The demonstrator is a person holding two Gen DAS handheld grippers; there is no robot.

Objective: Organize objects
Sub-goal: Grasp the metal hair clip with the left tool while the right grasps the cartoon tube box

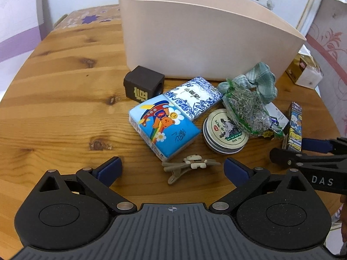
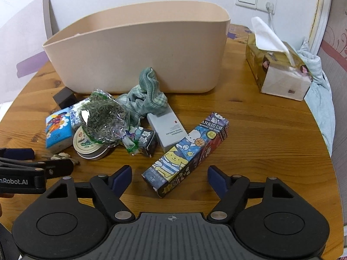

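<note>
Now cartoon box flat on table, long axis diagonal.

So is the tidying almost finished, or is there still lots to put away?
Barely started. No item shows inside the beige bin, though its floor is hidden. Nothing is held: the right hand-held gripper is open around the cartoon box, the left hand-held gripper open over the hair clip. The tissue packs, tin and herb bag wait on the table.

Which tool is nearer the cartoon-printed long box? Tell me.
Right. The right tool is open with the cartoon-printed long box lying just ahead between its fingers. The left tool sits off to the side, over the hair clip.
</note>
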